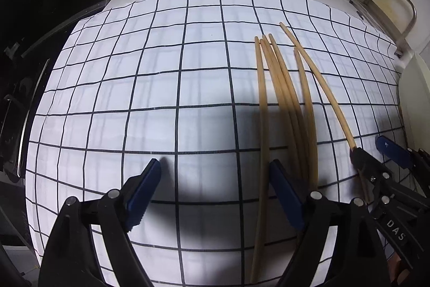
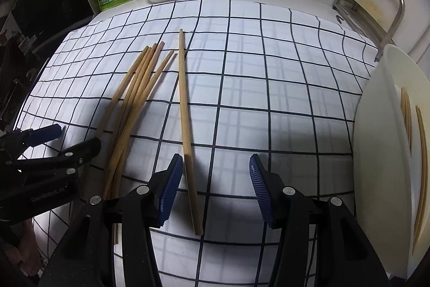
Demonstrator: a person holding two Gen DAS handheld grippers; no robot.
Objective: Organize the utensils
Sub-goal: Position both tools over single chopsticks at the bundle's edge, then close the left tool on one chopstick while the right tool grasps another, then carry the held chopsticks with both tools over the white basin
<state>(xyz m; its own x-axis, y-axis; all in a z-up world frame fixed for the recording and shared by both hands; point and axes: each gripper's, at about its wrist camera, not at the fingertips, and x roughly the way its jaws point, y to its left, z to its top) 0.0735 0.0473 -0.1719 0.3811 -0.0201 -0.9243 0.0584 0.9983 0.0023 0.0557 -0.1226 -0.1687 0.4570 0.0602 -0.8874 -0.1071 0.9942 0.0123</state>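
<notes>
A white cloth with a dark grid [image 2: 268,98] is spread over the counter, and on it the pale wooden chopsticks are laid: a loose bundle of five [image 2: 134,98] fanned towards the left, and a single chopstick [image 2: 185,109] lying apart just to their right. At the right edge a white oblong tray [image 2: 376,125] is seen, with a few more chopsticks [image 2: 419,152] already placed in it.

The step in hand is judged to be the picking up of the single chopstick for transfer to the tray. It is best taken near its thick end, with the pads brought down squarely on either side so that the round stick is not rolled away, and with the bundle left undisturbed.

The right gripper [image 2: 215,187] is held steeply downward over the cloth, its jaws parted and nothing clenched; the single chopstick's near end lies between them, close by the left blue ribbed pad [image 2: 169,187], though contact cannot be told. The left gripper [image 1: 215,192] is likewise pitched downward, its jaws spread wide and empty, one finger [image 1: 285,195] overlapping the bundle's near ends in the left wrist view.
</notes>
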